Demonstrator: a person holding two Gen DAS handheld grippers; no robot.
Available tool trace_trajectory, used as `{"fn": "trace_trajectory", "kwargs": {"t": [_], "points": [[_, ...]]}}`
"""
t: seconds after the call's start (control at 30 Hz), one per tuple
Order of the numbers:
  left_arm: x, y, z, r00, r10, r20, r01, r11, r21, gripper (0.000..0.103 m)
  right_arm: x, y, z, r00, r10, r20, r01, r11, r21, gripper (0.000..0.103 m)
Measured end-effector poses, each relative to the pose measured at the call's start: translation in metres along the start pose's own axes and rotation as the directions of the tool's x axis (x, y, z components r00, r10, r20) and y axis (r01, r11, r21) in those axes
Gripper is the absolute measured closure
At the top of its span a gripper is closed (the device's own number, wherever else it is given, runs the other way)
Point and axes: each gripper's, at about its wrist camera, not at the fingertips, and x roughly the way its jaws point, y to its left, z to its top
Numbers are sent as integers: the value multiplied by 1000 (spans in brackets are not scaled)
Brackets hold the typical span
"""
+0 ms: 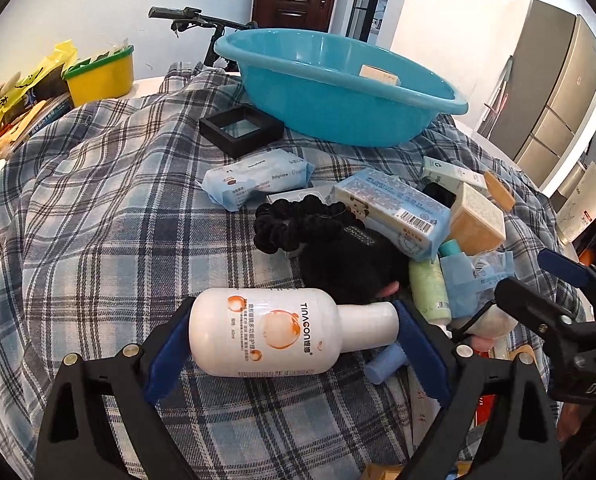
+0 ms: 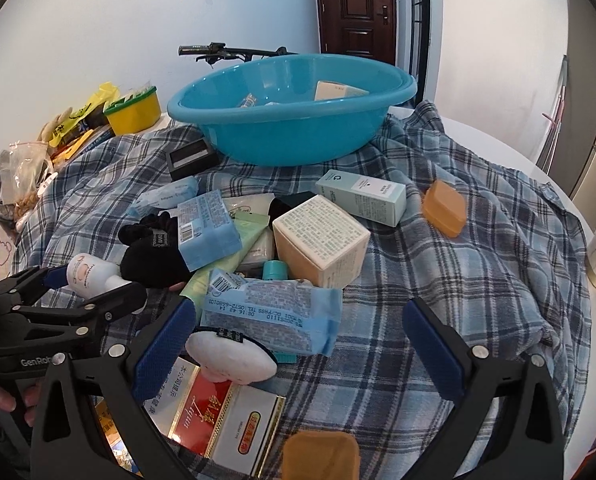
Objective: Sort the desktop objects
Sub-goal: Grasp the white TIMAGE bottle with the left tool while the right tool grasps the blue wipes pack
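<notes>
The right gripper [image 2: 298, 344] stands wide apart low in the frame over a blue wipes packet [image 2: 270, 316] and a white puff [image 2: 230, 356]. At left, the left gripper [image 2: 94, 280] clamps a white bottle [image 2: 86, 274]. A blue basin [image 2: 294, 120] sits at upper centre on the plaid cloth [image 2: 457, 280].

pale blue-white walls [image 2: 98, 20] in soft daylight — a dark brown panelled door [image 2: 355, 4] at the back, a bicycle handlebar [image 1: 186, 16] before the wall, a steel refrigerator [image 1: 553, 92] on the right.

Basin [image 2: 294, 136] behind object pile [image 2: 282, 236] on cloth [image 2: 457, 280]
</notes>
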Motion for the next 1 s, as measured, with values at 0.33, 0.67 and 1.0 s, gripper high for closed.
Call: {"fn": "trace_trajectory", "kwargs": {"t": [0.33,0.67,1.0], "points": [[3,-1,-1,1000,9,-5,-9,1000,16,7,21,2,10,999,15,-49,-15,1000,18,0],[4,6,0,1000,5,-9,-5,1000,-3,7,41,-6,4,991,57,-117,-48,996,74,0],[2,3,2,1000,10,3,-10,1000,-2,7,27,-17,3,989,127,-74,-120,989,89,32]]}}
